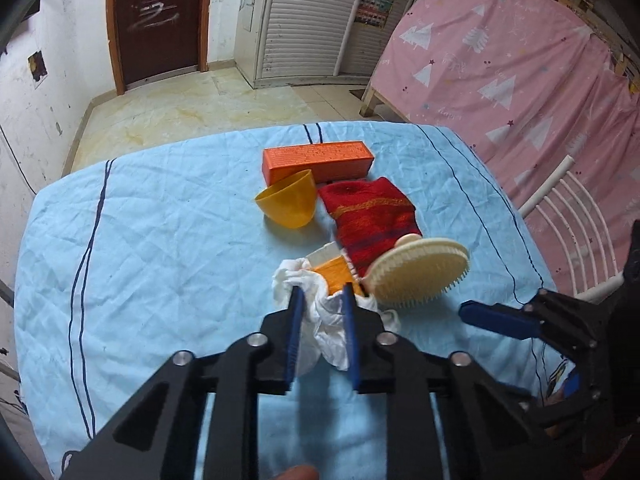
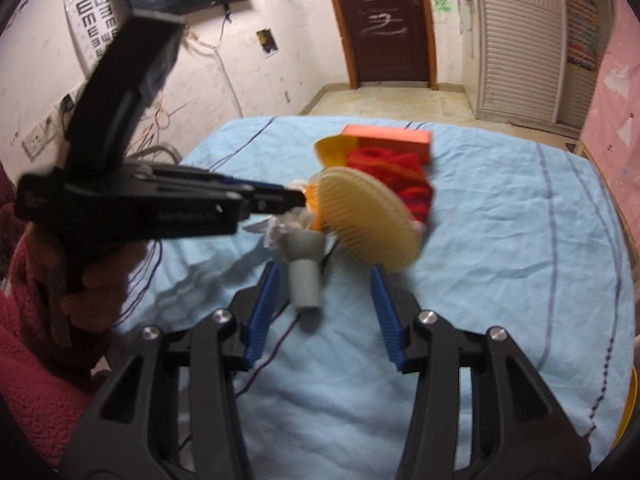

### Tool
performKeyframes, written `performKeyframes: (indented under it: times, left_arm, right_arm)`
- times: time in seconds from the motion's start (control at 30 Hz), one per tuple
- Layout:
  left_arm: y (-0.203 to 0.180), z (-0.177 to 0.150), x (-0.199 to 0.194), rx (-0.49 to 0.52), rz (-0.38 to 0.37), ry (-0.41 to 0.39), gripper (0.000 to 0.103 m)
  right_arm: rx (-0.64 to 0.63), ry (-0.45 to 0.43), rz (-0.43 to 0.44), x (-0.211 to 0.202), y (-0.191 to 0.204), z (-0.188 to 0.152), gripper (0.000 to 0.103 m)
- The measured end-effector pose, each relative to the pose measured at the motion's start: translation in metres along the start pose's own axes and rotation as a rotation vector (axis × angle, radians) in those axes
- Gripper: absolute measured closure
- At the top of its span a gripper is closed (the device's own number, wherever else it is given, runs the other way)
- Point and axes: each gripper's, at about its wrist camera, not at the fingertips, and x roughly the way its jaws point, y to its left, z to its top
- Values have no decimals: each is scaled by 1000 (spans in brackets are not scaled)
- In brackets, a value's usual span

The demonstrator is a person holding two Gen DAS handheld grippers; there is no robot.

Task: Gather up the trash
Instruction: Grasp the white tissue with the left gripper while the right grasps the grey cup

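Several things crowd the tissue (image 1: 320, 312): brush (image 1: 420, 276), sock (image 1: 372, 216), cup (image 1: 288, 204).

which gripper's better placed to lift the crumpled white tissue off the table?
Left. The left gripper is already closed on the white tissue, which bunches between its blue pads. The right gripper is open and empty, off to the side by the cream brush.
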Motion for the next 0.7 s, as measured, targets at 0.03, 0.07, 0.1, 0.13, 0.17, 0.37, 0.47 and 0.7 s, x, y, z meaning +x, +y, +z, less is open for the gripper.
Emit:
performKeyframes:
  times: [0.03, 0.07, 0.1, 0.13, 0.17, 0.37, 0.47, 0.7]
  left_arm:
    - [2, 0, -2, -4, 0, -6, 95]
    - [4, -2, -6, -7, 4, -15, 95]
    - [5, -3, -9, -10, 9, -22, 95]
    - [7, -5, -13, -13, 15, -30, 95]
    - [9, -6, -16, -14, 20, -35, 95]
    - [17, -10, -30, -22, 51, -67, 95]
    - [21, -11, -41, -29, 62, -93, 95]
    - [25, -4, -67, -34, 95, -155, 95]
  right_arm:
    - [-4, 9, 3, 3, 2, 0, 58]
    - [-6, 19, 5, 7, 4, 1, 58]
    - [-8, 27, 7, 11, 5, 1, 58]
    - [-8, 33, 7, 13, 6, 2, 58]
    - [-6, 38, 6, 16, 6, 3, 58]
    - [-19, 59, 4, 27, 13, 6, 58]
    - [-53, 71, -18, 32, 19, 6, 62]
    - [-72, 41, -25, 30, 23, 7, 78]
